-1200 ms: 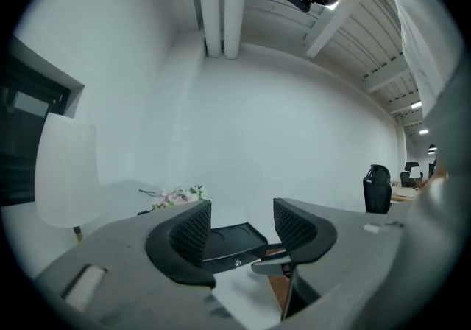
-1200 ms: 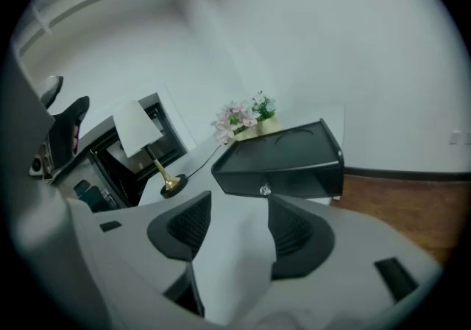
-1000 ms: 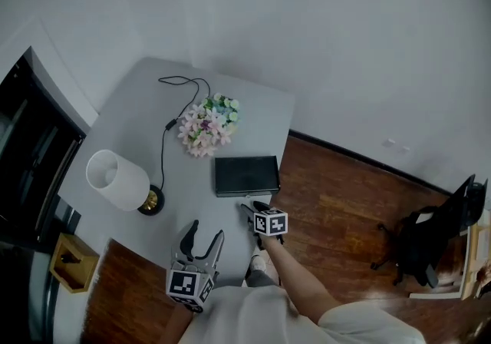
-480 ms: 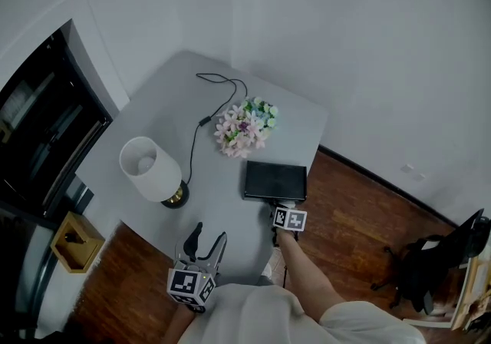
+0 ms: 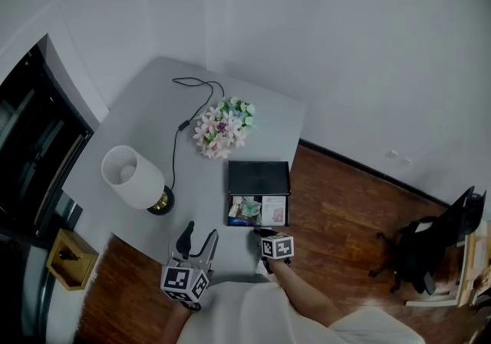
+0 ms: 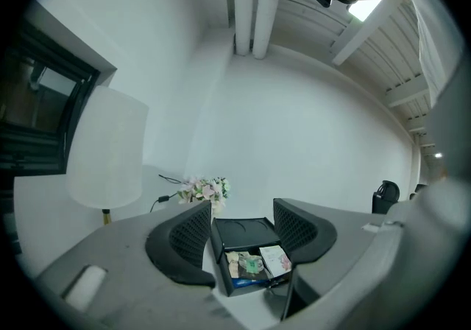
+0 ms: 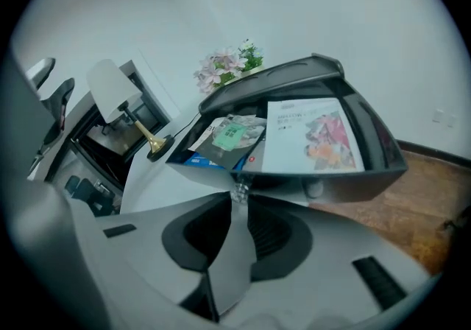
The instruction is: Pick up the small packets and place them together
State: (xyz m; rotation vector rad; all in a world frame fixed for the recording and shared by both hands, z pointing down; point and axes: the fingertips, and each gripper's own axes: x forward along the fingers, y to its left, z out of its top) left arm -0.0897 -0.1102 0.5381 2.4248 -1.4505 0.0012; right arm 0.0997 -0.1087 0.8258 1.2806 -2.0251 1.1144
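A black box [image 5: 258,177] stands at the grey table's [image 5: 138,127] near right edge with its drawer [image 5: 258,221] pulled out. Inside lie small packets [image 5: 245,210], one green-labelled [image 7: 234,135], beside a white printed card [image 7: 313,133]. My right gripper [image 5: 265,233] is shut on the drawer's small knob [image 7: 238,190] at the front wall. My left gripper [image 5: 196,239] hovers at the table's near edge, left of the drawer. Its jaws stand apart with nothing between them, and the drawer [image 6: 254,269] shows through the gap.
A white lamp [image 5: 134,179] on a brass foot stands left of the box. A bunch of flowers [image 5: 222,127] and a black cable [image 5: 180,116] lie behind it. On the wooden floor are a yellow wooden box [image 5: 70,260] at left and a black chair [image 5: 430,246] at right.
The drawer has come out of the black box, drawn toward me by my right gripper, and the packets now show. The left gripper has stayed put.
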